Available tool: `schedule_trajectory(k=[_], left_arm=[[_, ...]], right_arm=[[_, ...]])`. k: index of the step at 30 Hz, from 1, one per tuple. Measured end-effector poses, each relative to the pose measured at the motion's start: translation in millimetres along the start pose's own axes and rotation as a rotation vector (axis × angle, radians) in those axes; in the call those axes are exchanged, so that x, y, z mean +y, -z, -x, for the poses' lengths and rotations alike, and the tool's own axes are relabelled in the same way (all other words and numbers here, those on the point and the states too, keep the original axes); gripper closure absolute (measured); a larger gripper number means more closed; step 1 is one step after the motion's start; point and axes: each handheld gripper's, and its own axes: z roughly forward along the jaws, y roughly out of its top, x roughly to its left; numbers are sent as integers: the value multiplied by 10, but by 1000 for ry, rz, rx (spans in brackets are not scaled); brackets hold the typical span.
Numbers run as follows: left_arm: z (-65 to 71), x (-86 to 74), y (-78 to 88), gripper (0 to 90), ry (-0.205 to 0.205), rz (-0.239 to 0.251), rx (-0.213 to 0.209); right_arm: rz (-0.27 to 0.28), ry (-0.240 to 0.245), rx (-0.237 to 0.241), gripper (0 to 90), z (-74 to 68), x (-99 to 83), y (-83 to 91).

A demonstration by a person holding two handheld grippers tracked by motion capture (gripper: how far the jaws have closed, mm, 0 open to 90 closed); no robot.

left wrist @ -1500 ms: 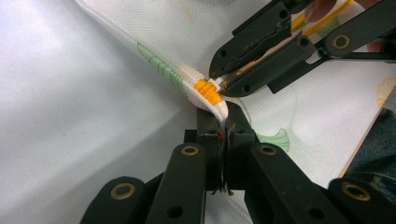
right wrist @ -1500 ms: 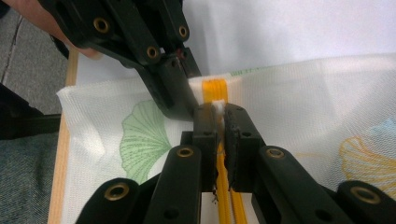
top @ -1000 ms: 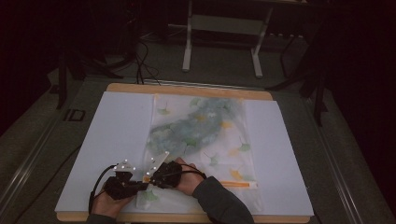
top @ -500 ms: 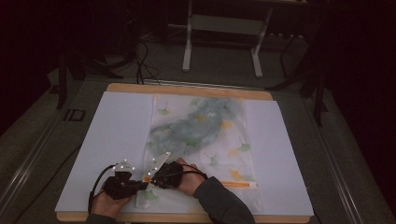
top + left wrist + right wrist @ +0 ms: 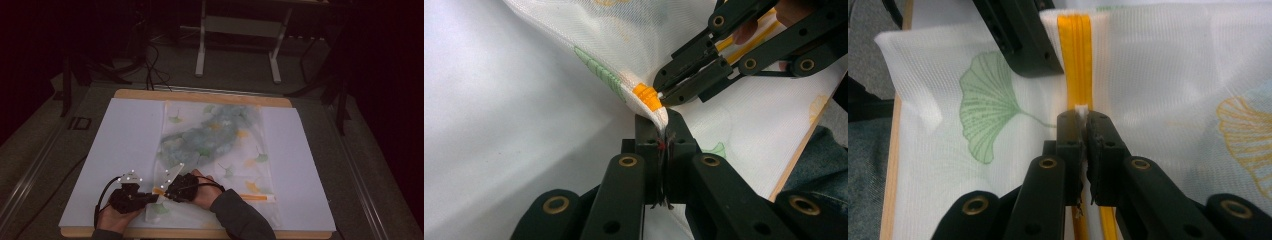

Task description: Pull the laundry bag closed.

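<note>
Left tool (image 5: pixel 150 197) first: its black jaws are clamped right down on the corner of the white mesh zip bag printed with green and yellow ginkgo leaves (image 5: pixel 220 150), pinching a fold of the fabric (image 5: pixel 663 120) just beside the orange end stop of the zipper (image 5: pixel 646 96). That corner is lifted off the white sheet covering the tabletop (image 5: pixel 120 145), while the rest of the bag lies flat in the middle, running away toward the far edge with something bluish-grey showing through it. Right tool (image 5: pixel 167 190) sits just beside the left one, tips nearly meeting, and it's pinched closed on the small white zipper pull (image 5: pixel 1081 111) at the end of the orange zipper tape (image 5: pixel 1075 55). Both hands (image 5: pixel 117 220) come in at the near edge, and a dark sleeve (image 5: pixel 240 217) covers the right forearm.
</note>
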Motion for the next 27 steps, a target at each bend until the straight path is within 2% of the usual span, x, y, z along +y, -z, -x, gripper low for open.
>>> schedule_trajectory(k=[27], left_arm=[[-1, 3, 38, 879, 2, 26, -7]], right_arm=[[-52, 26, -14, 856, 3, -51, 79]])
